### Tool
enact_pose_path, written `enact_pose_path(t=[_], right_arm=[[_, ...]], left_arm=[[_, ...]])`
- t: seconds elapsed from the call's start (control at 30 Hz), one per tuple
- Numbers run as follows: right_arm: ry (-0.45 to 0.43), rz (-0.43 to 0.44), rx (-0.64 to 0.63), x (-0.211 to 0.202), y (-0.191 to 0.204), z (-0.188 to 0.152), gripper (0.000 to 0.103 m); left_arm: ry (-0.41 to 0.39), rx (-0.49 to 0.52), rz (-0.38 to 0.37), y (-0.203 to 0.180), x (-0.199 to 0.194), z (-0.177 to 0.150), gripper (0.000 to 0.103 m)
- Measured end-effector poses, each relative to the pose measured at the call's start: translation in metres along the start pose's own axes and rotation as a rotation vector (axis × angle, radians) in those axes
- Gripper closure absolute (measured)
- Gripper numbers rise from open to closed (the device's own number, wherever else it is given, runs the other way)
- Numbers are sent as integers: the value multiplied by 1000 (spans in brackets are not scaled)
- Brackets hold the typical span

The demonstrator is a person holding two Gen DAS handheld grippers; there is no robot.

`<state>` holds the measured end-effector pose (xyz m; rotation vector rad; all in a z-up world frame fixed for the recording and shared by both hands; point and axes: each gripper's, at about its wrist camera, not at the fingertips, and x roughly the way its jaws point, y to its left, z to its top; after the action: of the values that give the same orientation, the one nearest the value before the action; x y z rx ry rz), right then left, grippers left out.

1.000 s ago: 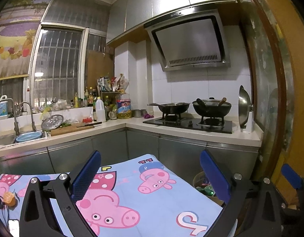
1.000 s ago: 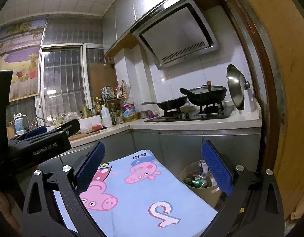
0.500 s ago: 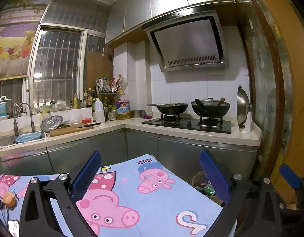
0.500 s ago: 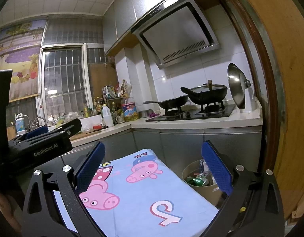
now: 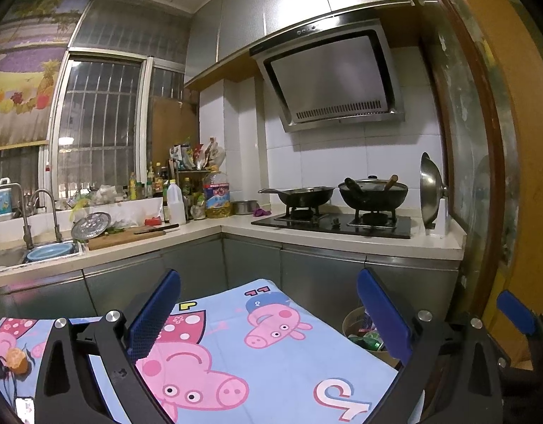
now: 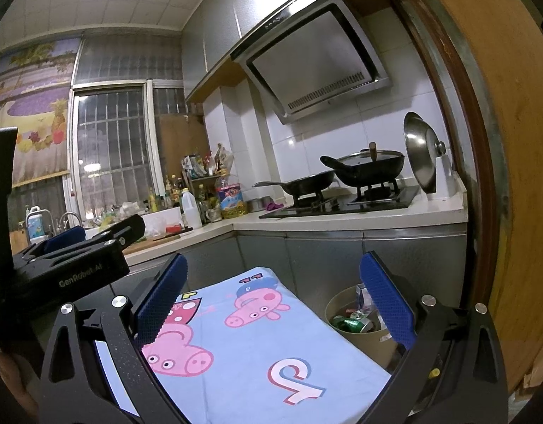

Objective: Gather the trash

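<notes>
A round tan trash bin (image 6: 359, 332) holding cans and wrappers stands on the floor past the table's right corner; it also shows in the left wrist view (image 5: 359, 332). A small orange piece (image 5: 17, 360) lies on the cloth at the far left. My left gripper (image 5: 271, 314) is open and empty above the Peppa Pig tablecloth (image 5: 271, 364). My right gripper (image 6: 273, 296) is open and empty above the same cloth (image 6: 257, 360), with the bin just behind its right finger. The left gripper's body (image 6: 70, 265) shows at the left of the right wrist view.
Grey cabinets and an L-shaped counter (image 5: 342, 236) stand behind the table, with a stove and two woks (image 5: 372, 194), bottles (image 5: 176, 205), a cutting board (image 5: 123, 235) and a sink (image 5: 41, 251). A wooden door frame (image 5: 501, 176) is at the right.
Both views have shifted only slightly; the grippers stay open and empty over the cloth.
</notes>
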<state>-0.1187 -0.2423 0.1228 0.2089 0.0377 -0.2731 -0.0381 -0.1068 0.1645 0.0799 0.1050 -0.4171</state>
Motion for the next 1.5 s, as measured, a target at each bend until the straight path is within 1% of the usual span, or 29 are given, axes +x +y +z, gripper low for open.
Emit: enact_pose_path(t=[1.0, 1.2, 1.5], right_arm=[[-2, -2, 3, -1, 0, 2, 6], [9, 1, 27, 2, -4, -4, 6], [0, -4, 21, -3, 1, -9, 6]], left_arm=[[18, 8, -1, -5, 5, -4, 4], [11, 16, 6, -4, 3, -8, 4], [10, 20, 1, -2, 2, -11, 4]])
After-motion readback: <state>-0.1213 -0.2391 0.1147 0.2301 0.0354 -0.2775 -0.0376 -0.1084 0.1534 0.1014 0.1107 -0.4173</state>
